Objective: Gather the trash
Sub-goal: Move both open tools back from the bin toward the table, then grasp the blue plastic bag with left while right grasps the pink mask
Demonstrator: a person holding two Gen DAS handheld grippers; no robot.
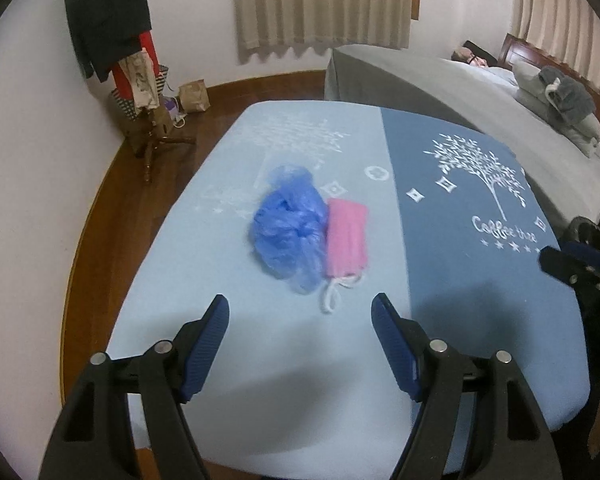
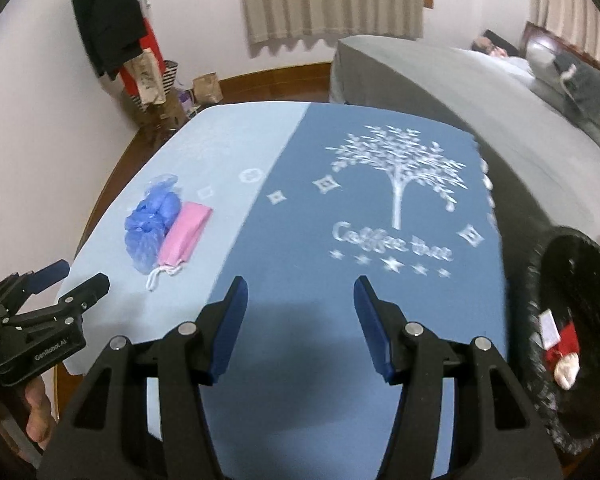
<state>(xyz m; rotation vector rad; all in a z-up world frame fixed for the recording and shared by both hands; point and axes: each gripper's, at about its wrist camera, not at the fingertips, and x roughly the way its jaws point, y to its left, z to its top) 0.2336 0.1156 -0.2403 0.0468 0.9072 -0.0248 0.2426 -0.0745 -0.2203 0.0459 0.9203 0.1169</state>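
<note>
blue bag [image 1: 290, 226], ahead of open jaws

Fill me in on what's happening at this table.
A person holds a gripper in each hand over the blue tablecloth. The left gripper is open just short of a crumpled blue plastic bag and the pink mask touching it. The right gripper is open and empty. A black bin beside the table holds some trash.

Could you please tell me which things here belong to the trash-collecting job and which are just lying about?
For the job: blue plastic bag; pink face mask; black trash bin beside the table.

Just lying about: coat rack; brown paper bag; bed; folded grey clothes.
</note>
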